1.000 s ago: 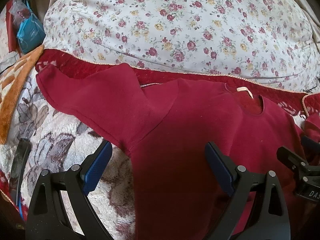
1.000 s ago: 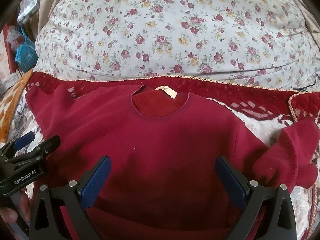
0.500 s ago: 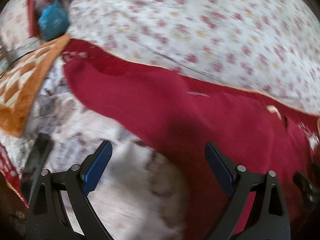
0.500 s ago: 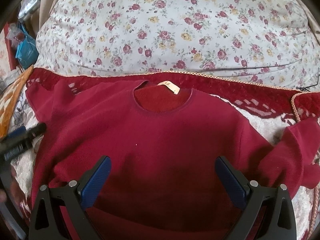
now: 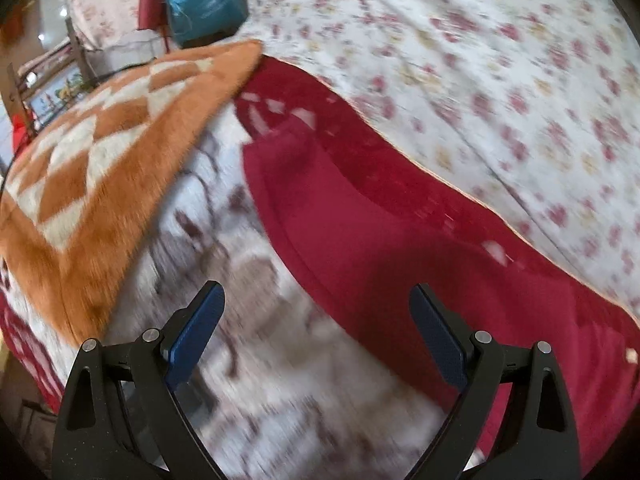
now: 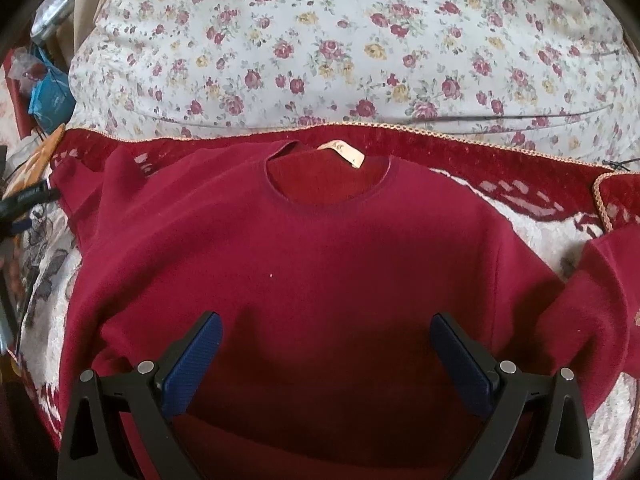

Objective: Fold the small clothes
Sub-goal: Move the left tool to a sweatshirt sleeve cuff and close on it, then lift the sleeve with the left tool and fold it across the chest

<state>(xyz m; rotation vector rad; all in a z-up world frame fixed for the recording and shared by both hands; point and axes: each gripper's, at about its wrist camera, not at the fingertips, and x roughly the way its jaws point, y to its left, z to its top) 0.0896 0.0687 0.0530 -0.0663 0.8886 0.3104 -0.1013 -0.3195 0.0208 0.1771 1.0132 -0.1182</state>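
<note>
A dark red long-sleeved sweater (image 6: 320, 264) lies flat on the bed, front up, neck hole and cream label (image 6: 344, 152) towards the pillow. Its left sleeve (image 5: 320, 216) reaches out to the left; its right sleeve (image 6: 600, 280) is bunched at the right. My right gripper (image 6: 326, 344) is open and empty above the sweater's chest. My left gripper (image 5: 316, 320) is open and empty, over the fleecy blanket beside the left sleeve. It also shows at the left edge of the right wrist view (image 6: 24, 200). The left wrist view is blurred.
A big flowered pillow (image 6: 340, 40) lies behind the sweater. A red-bordered fleecy blanket (image 5: 280, 380) covers the bed. An orange and white checked cloth (image 5: 100, 152) lies at the left. A blue bag (image 5: 204, 0) and clutter stand beyond it.
My left gripper has swung left, from over the sweater's body to the left sleeve and blanket. My right gripper has moved slightly towards the sweater. Both stayed open.
</note>
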